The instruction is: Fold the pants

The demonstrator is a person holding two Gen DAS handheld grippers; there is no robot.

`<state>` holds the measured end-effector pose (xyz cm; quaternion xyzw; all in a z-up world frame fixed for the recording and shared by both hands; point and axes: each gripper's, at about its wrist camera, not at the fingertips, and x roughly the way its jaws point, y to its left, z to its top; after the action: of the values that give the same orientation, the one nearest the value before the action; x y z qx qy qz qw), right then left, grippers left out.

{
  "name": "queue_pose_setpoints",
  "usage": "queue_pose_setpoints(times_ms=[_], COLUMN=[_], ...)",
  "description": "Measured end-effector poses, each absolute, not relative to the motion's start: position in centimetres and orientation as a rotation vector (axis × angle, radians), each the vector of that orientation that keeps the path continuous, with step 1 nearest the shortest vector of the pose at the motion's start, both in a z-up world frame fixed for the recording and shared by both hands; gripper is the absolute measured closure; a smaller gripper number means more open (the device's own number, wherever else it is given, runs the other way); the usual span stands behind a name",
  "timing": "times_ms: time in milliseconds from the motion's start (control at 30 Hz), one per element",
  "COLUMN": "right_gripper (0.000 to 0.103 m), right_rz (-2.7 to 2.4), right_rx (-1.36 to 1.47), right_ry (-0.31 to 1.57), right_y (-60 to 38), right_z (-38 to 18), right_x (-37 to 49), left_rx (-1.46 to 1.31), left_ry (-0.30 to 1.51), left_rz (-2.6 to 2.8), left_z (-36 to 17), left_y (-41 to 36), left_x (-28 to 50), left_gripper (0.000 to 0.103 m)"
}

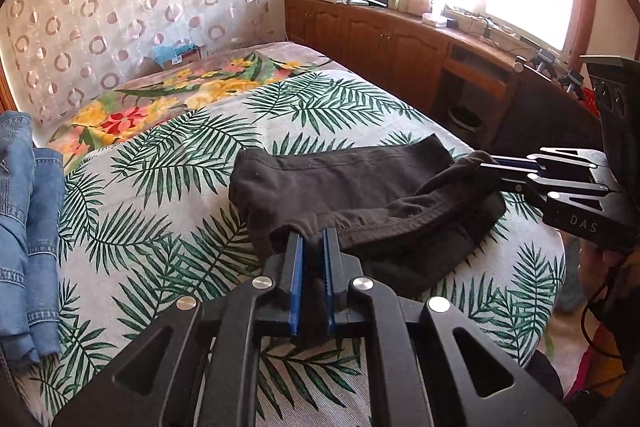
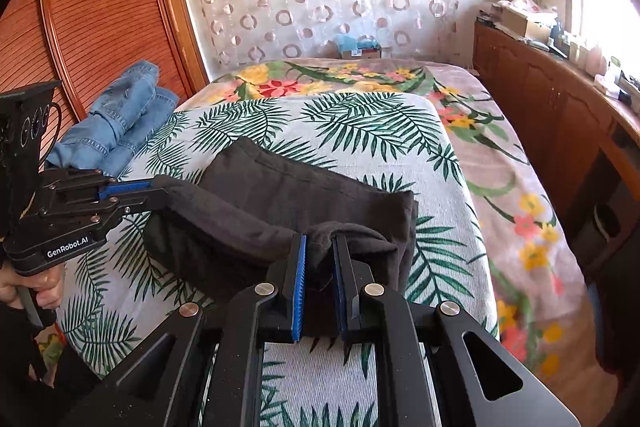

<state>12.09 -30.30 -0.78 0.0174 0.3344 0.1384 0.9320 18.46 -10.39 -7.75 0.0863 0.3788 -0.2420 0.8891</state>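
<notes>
The dark pants point(image 1: 360, 187) are lying partly folded on the palm-leaf cover of the bed point(image 1: 168, 163), toward its near edge, with a folded layer resting flat behind and the near edge being held up off the cover. The left gripper point(image 1: 313, 233) is pinching the near left corner of that raised edge, its blue-padded fingers point(image 1: 297, 259) pressed onto a bunch of cloth. The right gripper point(image 2: 320, 239) is pinching the near right corner the same way, cloth gathered between its fingers point(image 2: 301, 267). The fabric is sagging between the two holds. Judged from this, a fold toward the far side is in hand. Risks: the bunched grips are taking uneven amounts of cloth, so one corner could slip free; the slack middle could crease or drag the lower layer out of line; unequal travel of the two grippers would skew the fold. A pile of blue jeans point(image 2: 116, 123) is sitting at the far left of the bed, well apart from the work.
</notes>
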Motion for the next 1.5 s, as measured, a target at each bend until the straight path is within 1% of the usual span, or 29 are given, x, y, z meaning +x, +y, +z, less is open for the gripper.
queue_pose_setpoints(times_ms=[67,133,233,267,300,333,367,467,500,700,867,967,1000,1033,1067,1100,1133,1167,1200,1233,1300,1400,1500], right_gripper=[0.090,0.088,0.081,0.074,0.065,0.061,0.059,0.058,0.059,0.059,0.059,0.059,0.059,0.059,0.063,0.068,0.069,0.071,0.077,0.080,0.092,0.096,0.096], right_rz=[0.277,0.285,0.260,0.255,0.252,0.252,0.252,0.222,0.220,0.226,0.254,0.266,0.265,0.265,0.269,0.277,0.280,0.281,0.287,0.295,0.306,0.310,0.331], right_rx=[0.046,0.056,0.045,0.047,0.050,0.056,0.057,0.047,0.045,0.036,0.059,0.070,0.071,0.070,0.070,0.073,0.079,0.086,0.094,0.095,0.081,0.075,0.097], right_ry=[0.675,0.669,0.646,0.632,0.625,0.618,0.610,0.610,0.622,0.719,0.750,0.761,0.765,0.765,0.765,0.769,0.769,0.767,0.764,0.762,0.752,0.748,0.748], right_y=[-30.4,-30.5,-30.9,-31.2,-31.5,-31.7,-32.1,-32.8,-33.0,-33.3,-32.9,-32.8,-32.9,-32.8,-32.7,-32.7,-32.6,-32.8,-33.1,-33.2,-33.1,-32.9,-33.0], right_z=[-0.6,-0.3,-0.1,0.2,0.2,0.2,0.3,-0.3,-0.7,-3.7,-4.5,-4.4,-4.4,-4.5,-4.6,-4.6,-4.8,-4.9,-4.9,-4.9,-5.0,-4.8,-4.6], right_x=[12.1,11.9,11.0,10.6,10.2,9.8,9.2,7.9,7.6,7.3,8.8,9.8,10.0,10.2,10.4,10.5,10.6,10.5,10.4,10.2,9.8,9.4,8.6], left_rx=[0.171,0.155,0.169,0.173,0.169,0.157,0.147,0.140,0.141,0.173,0.174,0.189,0.194,0.196,0.196,0.193,0.191,0.194,0.199,0.202,0.196,0.186,0.163], left_ry=[0.790,0.798,0.785,0.776,0.772,0.769,0.766,0.770,0.773,0.835,0.898,0.913,0.917,0.920,0.922,0.924,0.926,0.928,0.923,0.913,0.906,0.892,0.878], left_rz=[-0.500,-0.498,-0.474,-0.465,-0.461,-0.463,-0.468,-0.469,-0.469,-0.485,-0.510,-0.525,-0.525,-0.531,-0.538,-0.548,-0.562,-0.573,-0.570,-0.565,-0.564,-0.563,-0.568], left_z=[-7.7,-7.7,-7.5,-7.5,-7.4,-7.3,-7.3,-7.7,-7.8,-10.0,-11.6,-12.0,-12.1,-12.2,-12.2,-12.2,-12.1,-12.1,-12.0,-11.8,-11.6,-11.0,-10.5], left_y=[-10.3,-10.0,-9.6,-9.4,-9.1,-8.7,-8.3,-7.4,-7.2,-7.3,-8.1,-8.8,-9.1,-9.2,-9.3,-9.4,-9.6,-9.6,-9.7,-9.7,-9.6,-9.1,-8.2], left_x=[18.7,18.8,18.5,18.3,18.2,18.0,17.9,17.2,16.9,16.4,17.7,18.1,18.3,18.4,18.4,18.4,18.3,18.1,18.0,17.7,17.5,16.7,15.6], left_gripper=[0.093,0.090,0.078,0.070,0.059,0.055,0.050,0.039,0.039,0.039,0.040,0.046,0.052,0.054,0.060,0.068,0.072,0.079,0.086,0.089,0.091,0.092,0.092])
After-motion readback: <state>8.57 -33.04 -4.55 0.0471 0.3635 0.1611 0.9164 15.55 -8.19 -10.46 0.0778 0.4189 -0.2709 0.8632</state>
